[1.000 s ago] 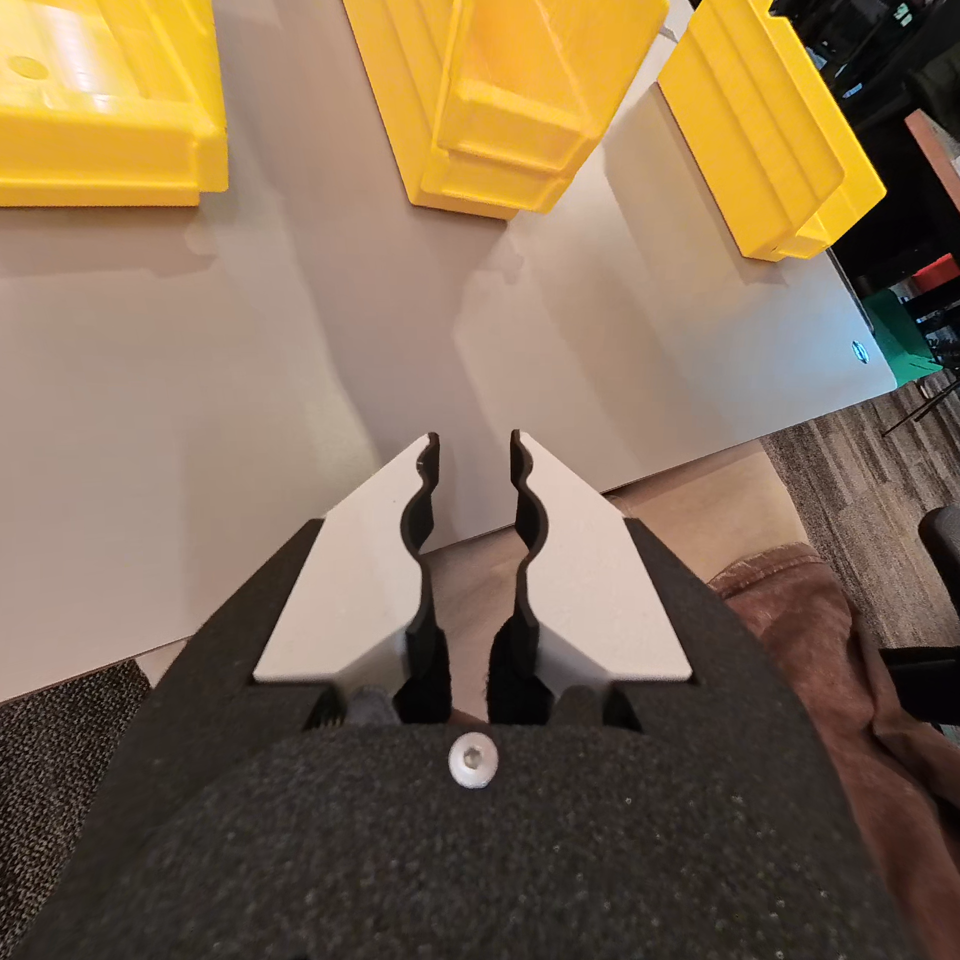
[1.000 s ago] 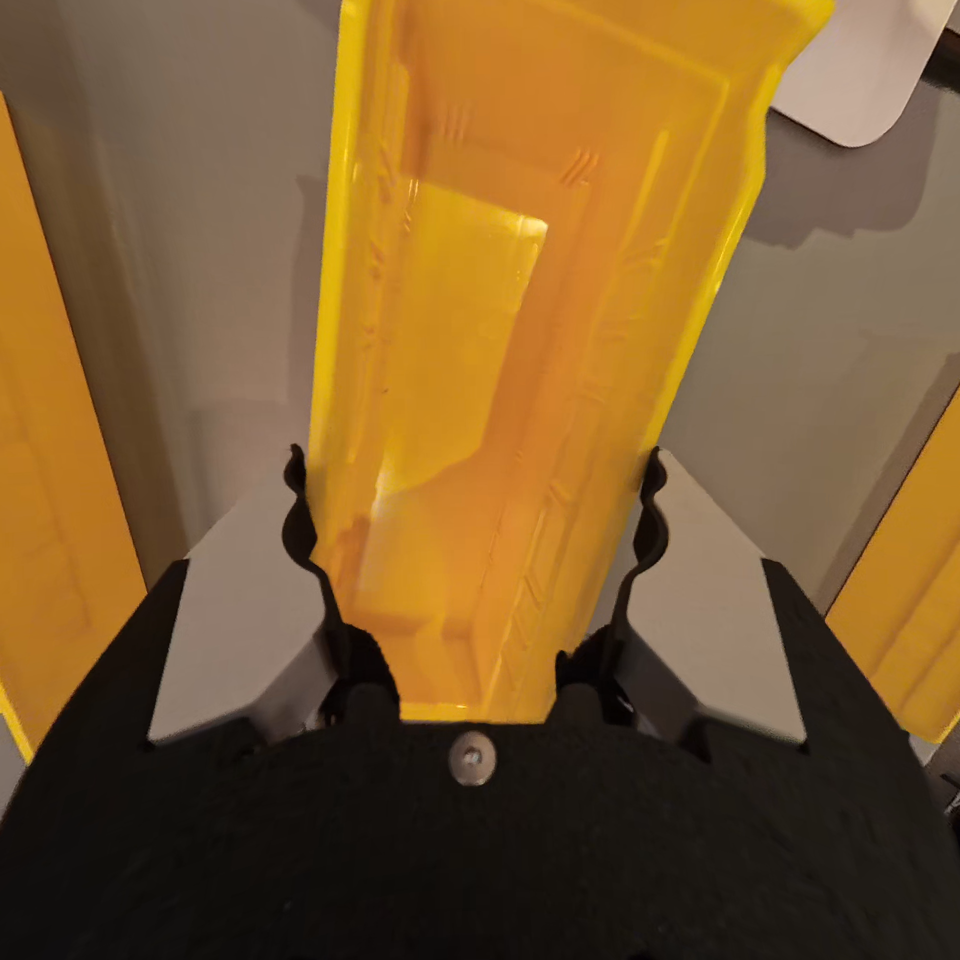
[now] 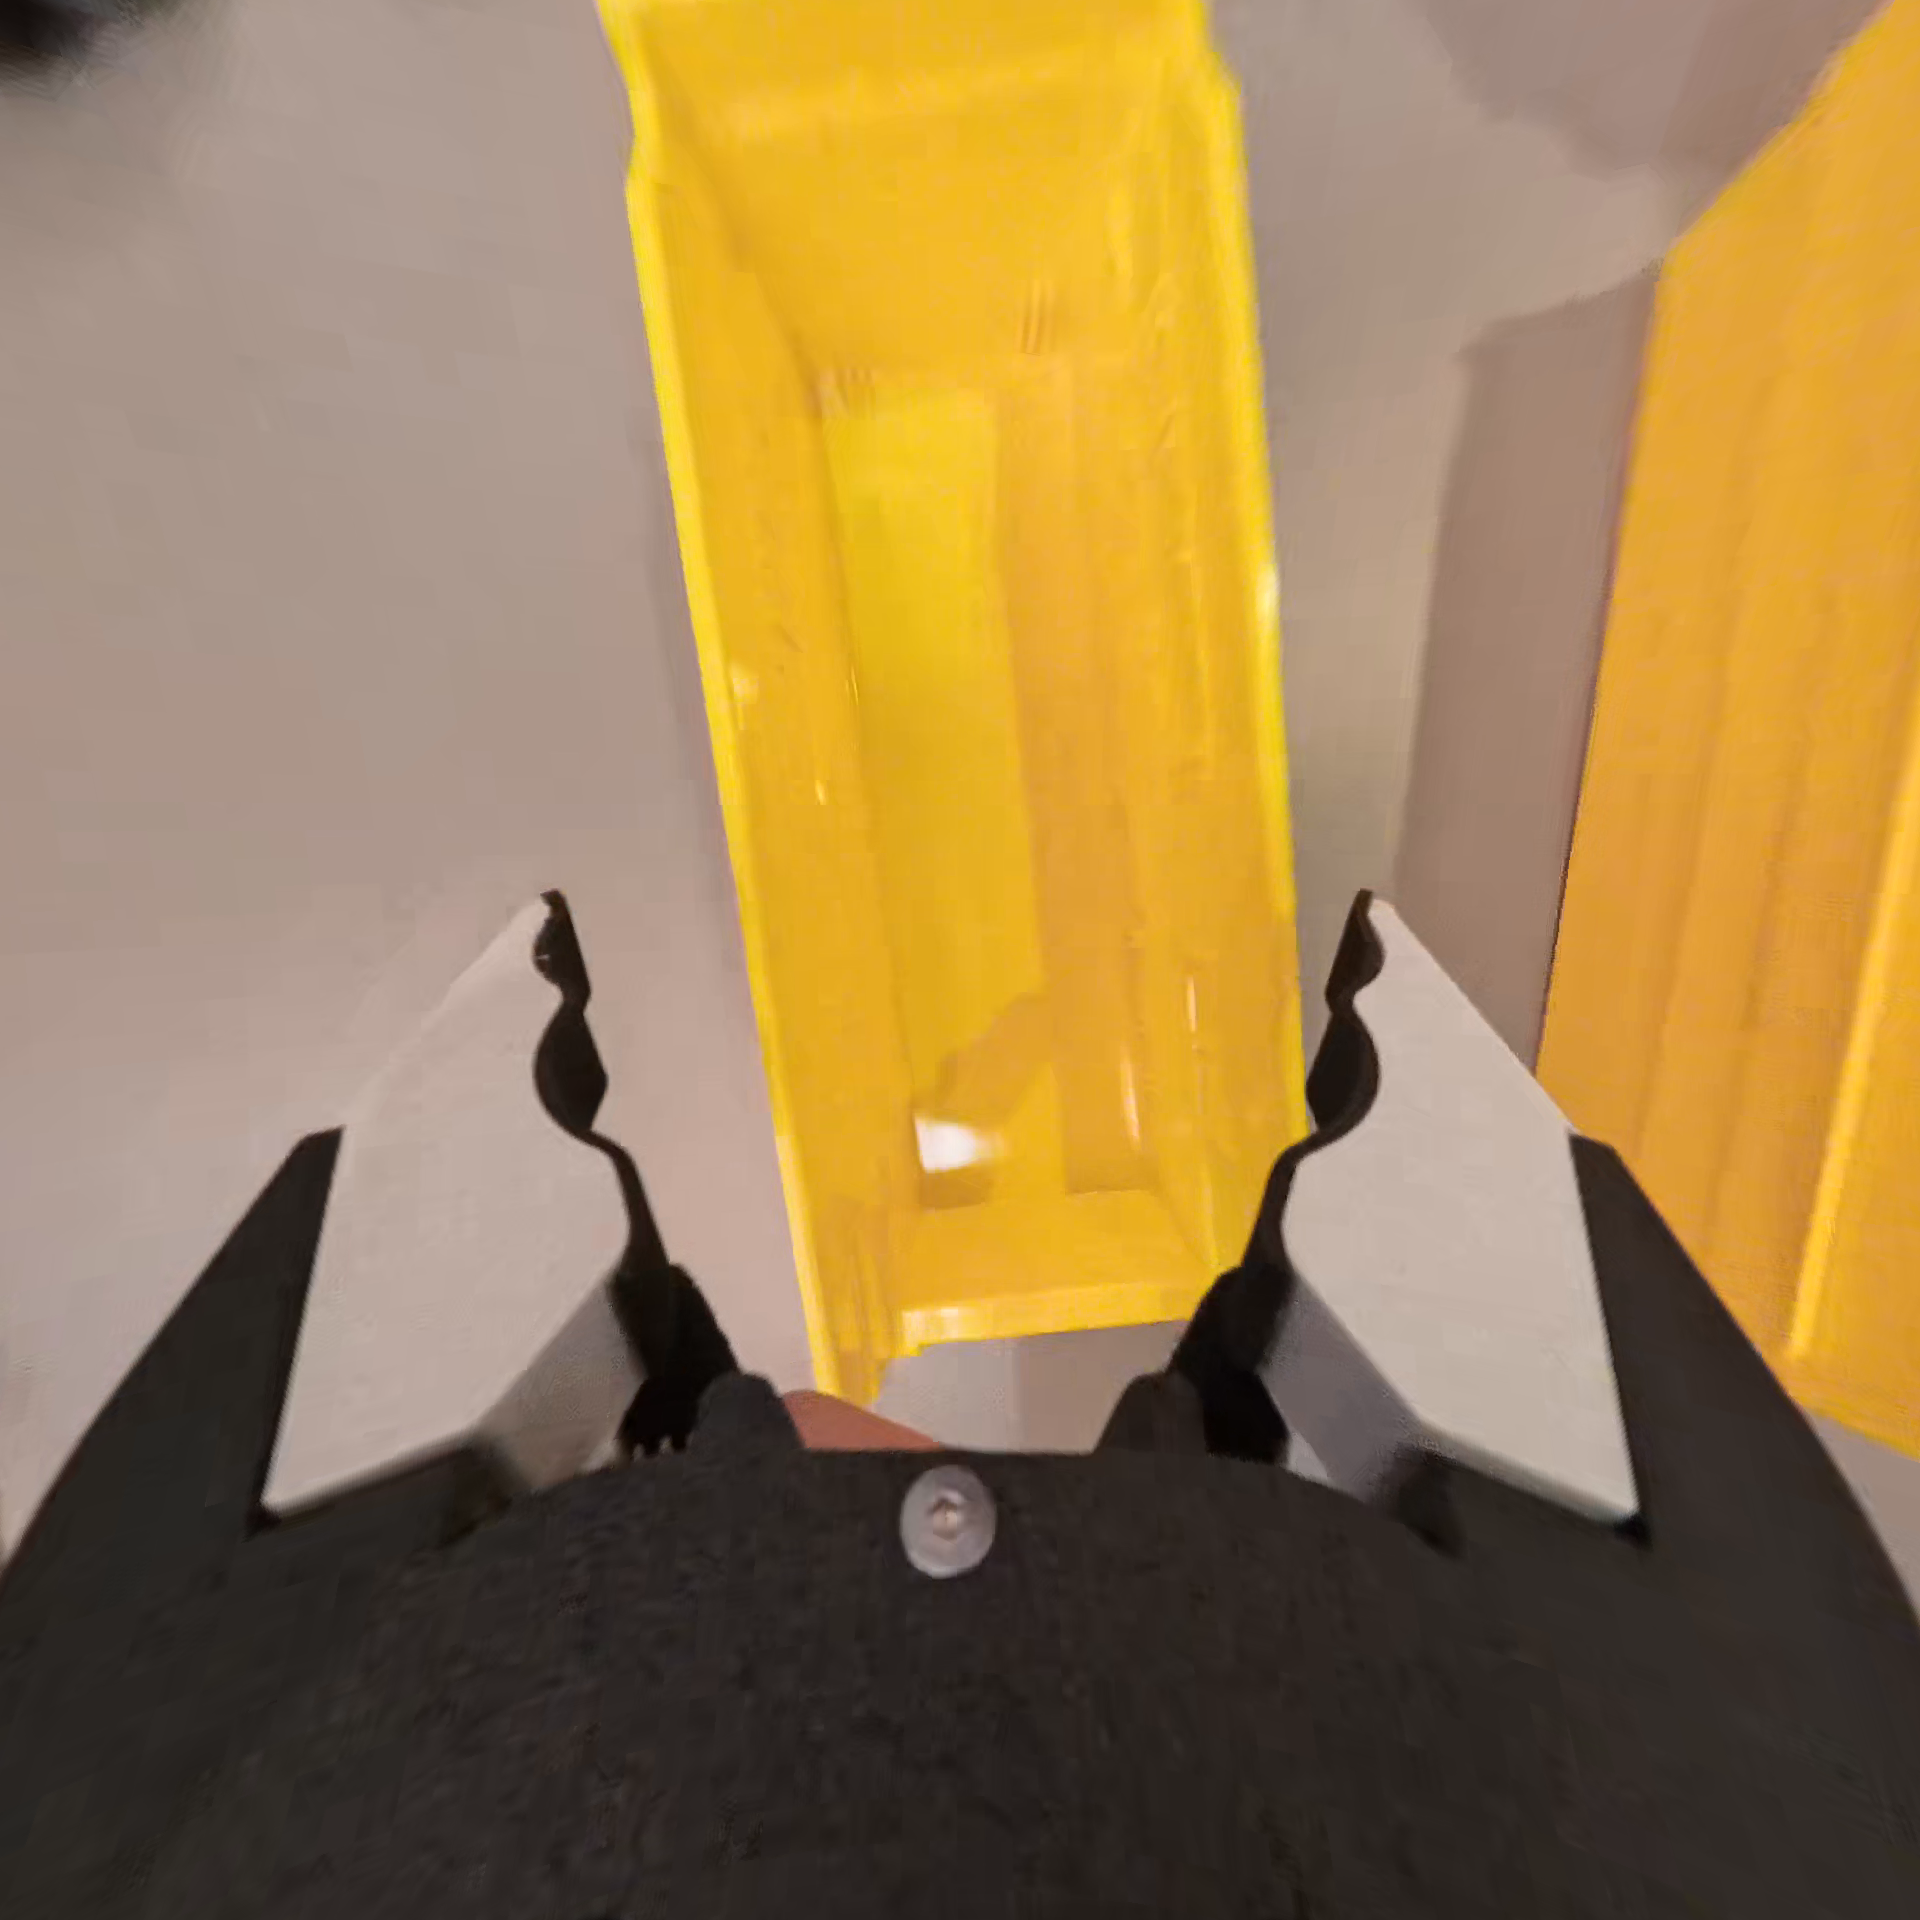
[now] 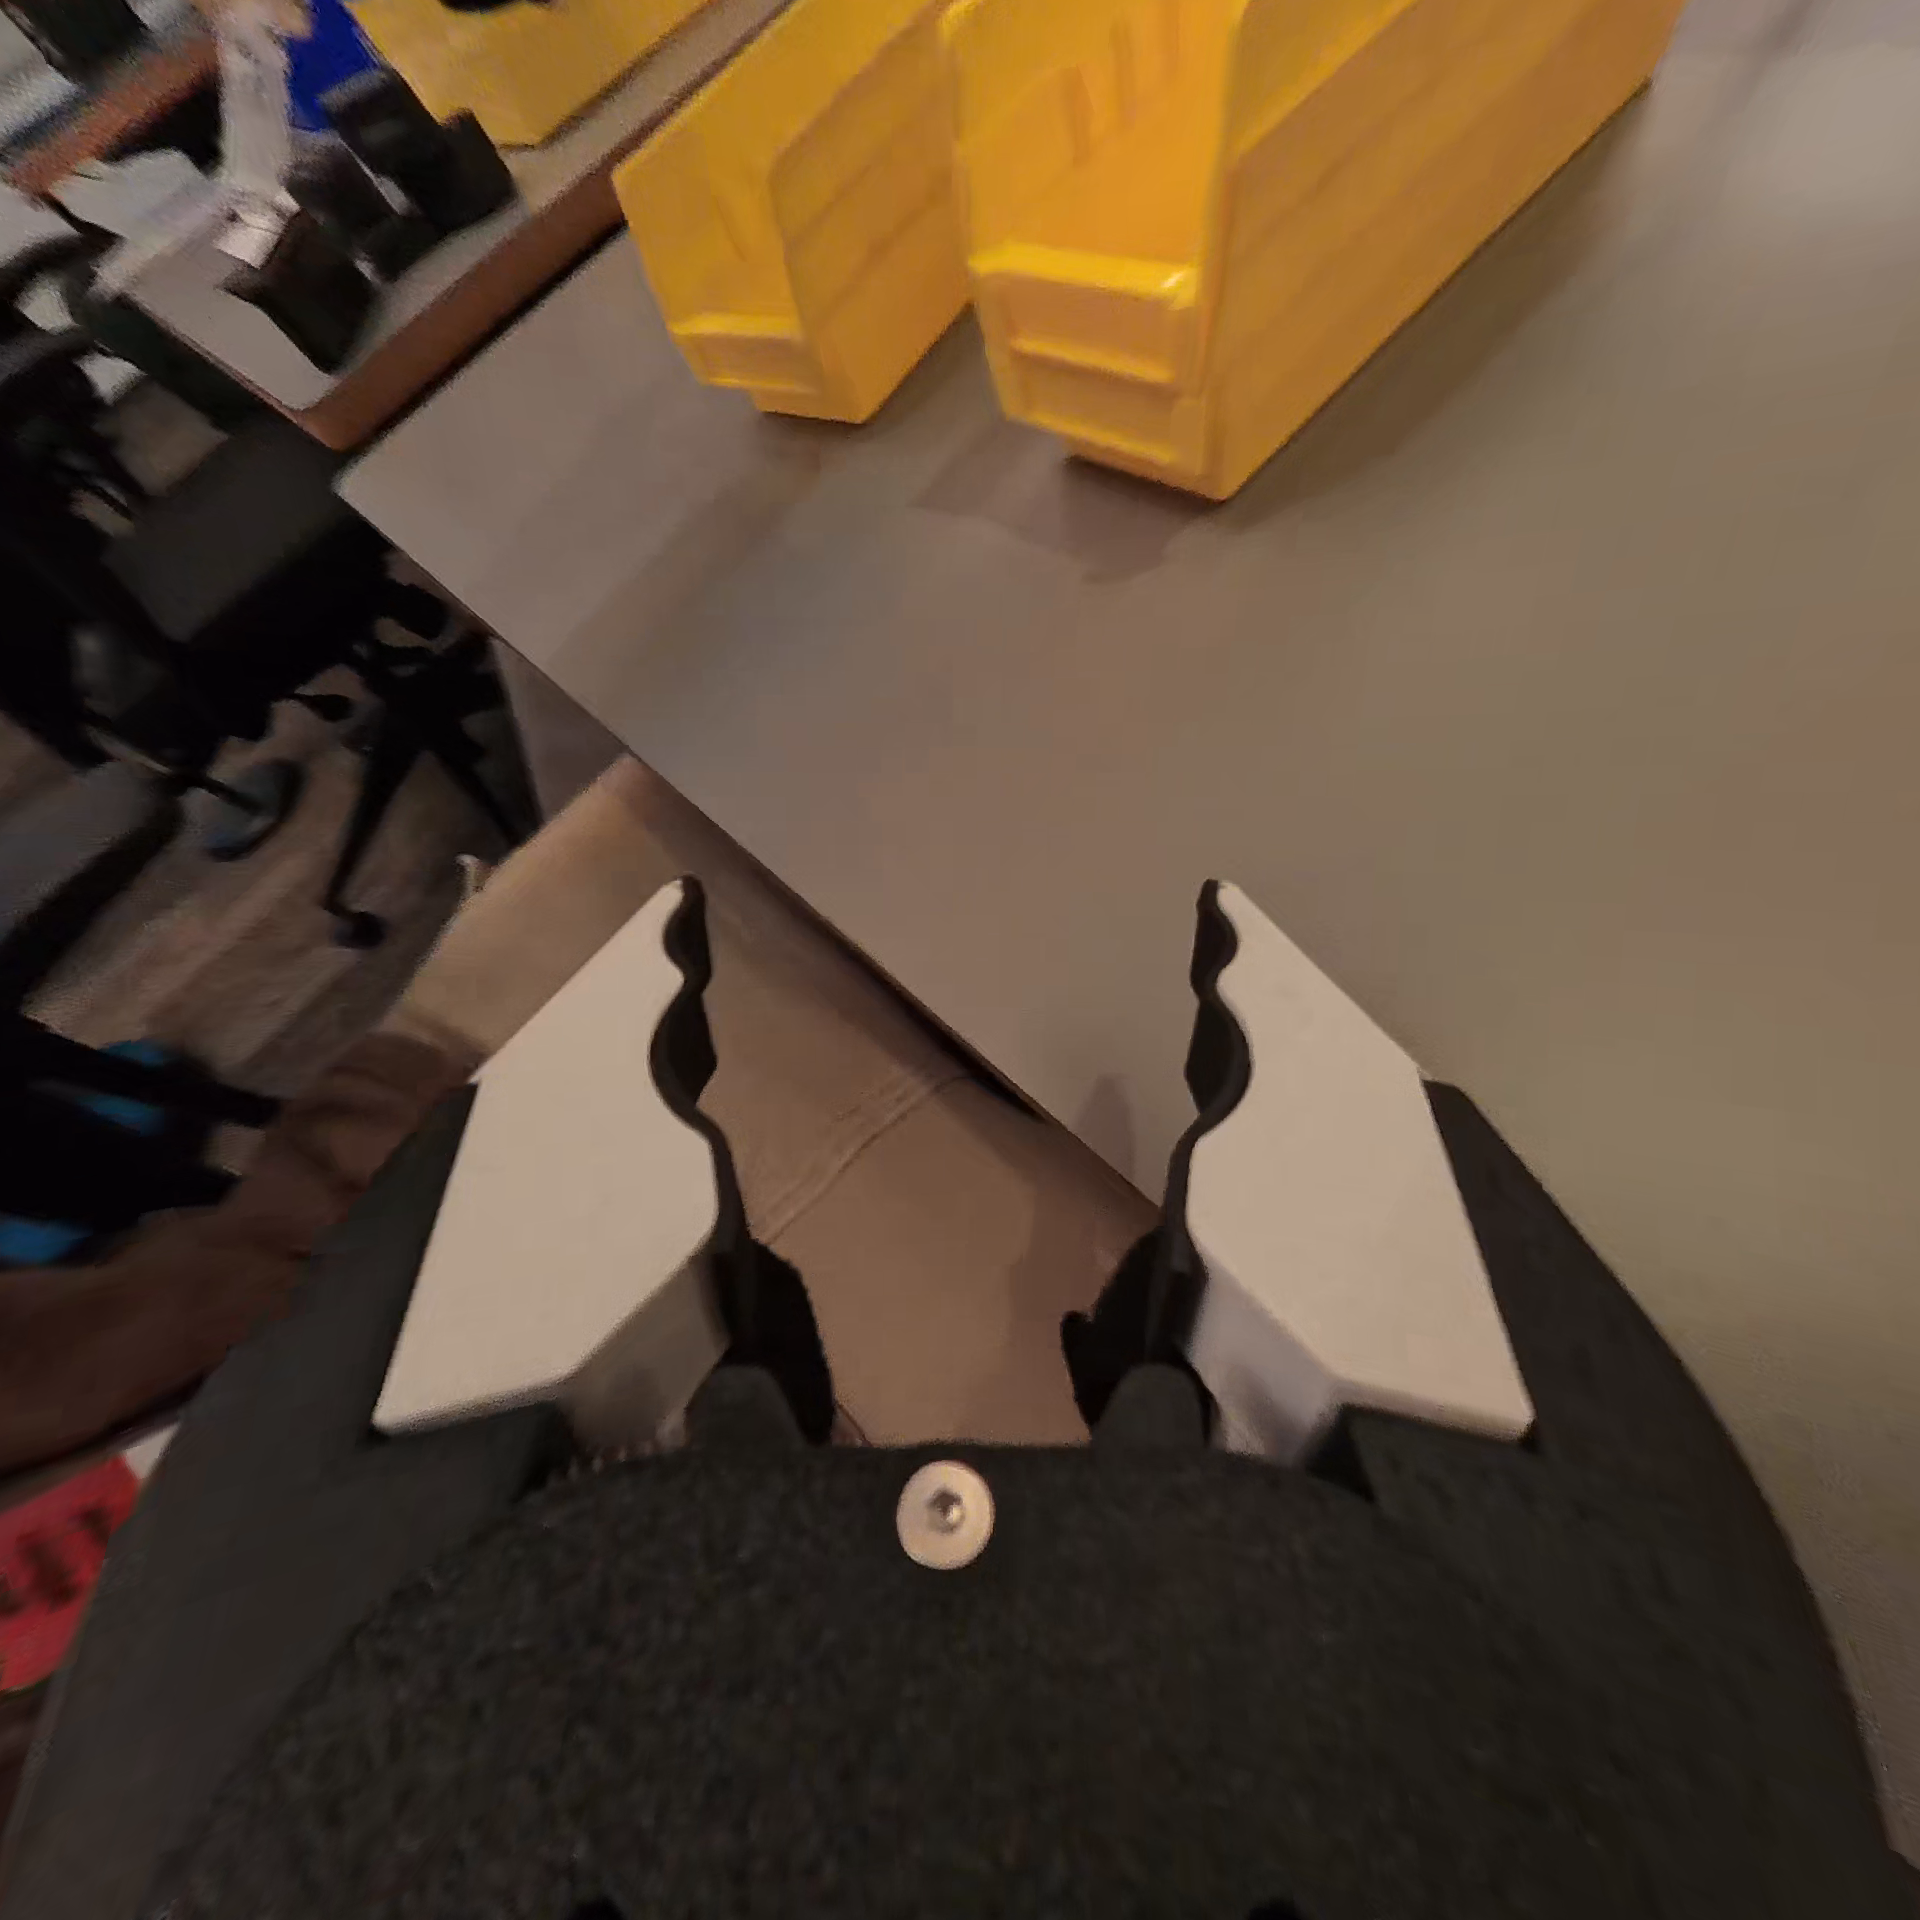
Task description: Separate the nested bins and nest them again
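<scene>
Between the spread fingers of the left tongs (image 3: 956,914), a yellow bin (image 3: 997,727) is lying open side up on the grey surface (image 3: 312,520), its long axis running straight ahead along the fingers' own line. Its near end wall is sitting just in front of the tool body, and the right finger is lying almost against the bin's right wall, while a clear gap is showing on the left side. These tongs are standing wide and are holding nothing. A second yellow bin (image 3: 1745,831) is lying just beside the first, to its right, on a parallel axis; motion blur is hiding its finer detail.

In the right wrist view, the right tongs (image 4: 945,904) are hanging wide and empty over the edge of the surface (image 4: 1247,727), well apart from two yellow bins (image 4: 1039,239) resting side by side farther in, and pointing toward them. A third yellow bin (image 4: 520,62) is showing at the top, beyond them. Office furniture is blurring past at the left.

By this arrangement the left tongs are the nearer tool, and the coming move probably depends on closing across the bin's short width.
</scene>
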`<control>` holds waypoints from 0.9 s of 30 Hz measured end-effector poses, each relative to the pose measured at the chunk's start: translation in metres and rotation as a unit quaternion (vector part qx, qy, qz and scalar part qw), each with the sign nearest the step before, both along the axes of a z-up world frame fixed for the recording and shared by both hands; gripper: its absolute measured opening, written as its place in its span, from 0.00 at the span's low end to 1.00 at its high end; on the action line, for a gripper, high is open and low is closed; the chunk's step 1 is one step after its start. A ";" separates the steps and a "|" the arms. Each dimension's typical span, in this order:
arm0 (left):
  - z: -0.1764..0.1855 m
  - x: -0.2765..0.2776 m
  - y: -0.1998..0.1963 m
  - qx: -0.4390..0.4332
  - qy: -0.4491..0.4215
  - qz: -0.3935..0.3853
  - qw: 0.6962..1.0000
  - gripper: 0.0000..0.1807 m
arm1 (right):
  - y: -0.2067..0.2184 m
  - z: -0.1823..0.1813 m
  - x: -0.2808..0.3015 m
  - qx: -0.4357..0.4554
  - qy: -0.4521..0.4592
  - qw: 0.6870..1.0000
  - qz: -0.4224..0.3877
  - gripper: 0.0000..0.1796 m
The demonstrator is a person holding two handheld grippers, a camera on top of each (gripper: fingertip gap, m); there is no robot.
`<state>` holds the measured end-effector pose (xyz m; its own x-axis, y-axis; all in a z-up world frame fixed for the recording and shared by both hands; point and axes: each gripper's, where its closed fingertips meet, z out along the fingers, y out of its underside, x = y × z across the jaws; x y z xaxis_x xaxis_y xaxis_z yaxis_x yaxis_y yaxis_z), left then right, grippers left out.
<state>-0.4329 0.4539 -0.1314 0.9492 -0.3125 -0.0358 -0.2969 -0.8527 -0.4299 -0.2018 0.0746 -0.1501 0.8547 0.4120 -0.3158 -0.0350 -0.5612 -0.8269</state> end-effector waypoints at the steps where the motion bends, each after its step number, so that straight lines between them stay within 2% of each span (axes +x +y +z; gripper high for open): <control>1: -0.012 0.001 -0.001 -0.043 -0.007 0.014 0.999 0.78 | 0.001 0.001 0.000 0.005 0.010 1.000 -0.001 0.51; 3: -0.032 0.011 -0.006 -0.099 -0.023 0.019 0.995 0.81 | 0.004 -0.006 0.006 -0.001 0.001 1.000 -0.001 0.51; 5: -0.042 0.010 -0.002 -0.111 0.012 0.018 0.994 0.81 | 0.007 -0.011 0.012 -0.015 -0.002 1.000 0.001 0.52; 10: -0.041 0.010 0.013 -0.123 0.043 0.046 0.990 0.60 | 0.009 -0.011 0.016 -0.044 0.065 0.997 0.005 0.52; 13: -0.033 0.009 0.012 -0.126 0.056 0.042 0.990 0.52 | 0.013 -0.009 0.021 -0.043 0.071 0.997 -0.001 0.52; 16: -0.009 0.008 0.016 -0.107 0.058 0.043 0.992 0.50 | 0.015 -0.009 0.025 -0.040 0.065 0.997 -0.006 0.51; 20: 0.040 0.020 0.013 -0.077 0.038 0.031 0.996 0.49 | 0.015 -0.007 0.024 -0.041 0.074 0.996 -0.005 0.51; 27: 0.120 0.095 -0.006 -0.012 -0.042 -0.007 0.999 0.49 | 0.015 -0.001 0.026 -0.028 0.075 0.997 -0.017 0.51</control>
<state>-0.3380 0.4475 -0.0114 0.9441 -0.3256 0.0509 -0.2731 -0.8593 -0.4325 -0.1754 0.0893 -0.1507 0.8089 0.3623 -0.4630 -0.1760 -0.6021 -0.7787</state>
